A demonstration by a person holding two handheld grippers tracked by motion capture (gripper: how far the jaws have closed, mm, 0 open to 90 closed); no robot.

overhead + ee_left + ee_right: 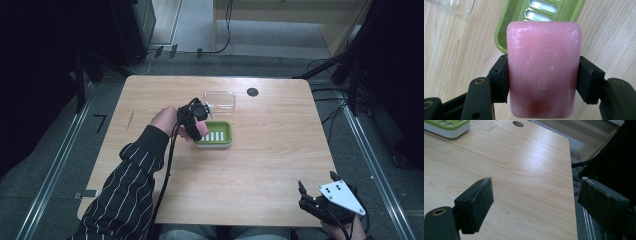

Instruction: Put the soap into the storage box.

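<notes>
the left hand-held gripper [544, 75] clamps a pink rectangular soap bar [544, 67] at frame centre, just over the green slotted plastic soap dish [506, 32] — the right hand-held gripper [536, 202] gapes wide, lower right of the wooden tabletop [260, 165].

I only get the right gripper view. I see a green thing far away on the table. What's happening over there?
Observer: The left gripper is holding a pink bar of soap by its two long sides.
Operator: Is the soap in the green thing?
Observer: Not yet. It hangs over the near end of the green soap dish, whose white slots are bare.
Operator: Is there a lid?
Observer: A clear plastic lid lies on the table just behind the dish.
Operator: Where's my gripper?
Observer: The right gripper is at the table's near right corner, jaws open, holding nothing.
</notes>
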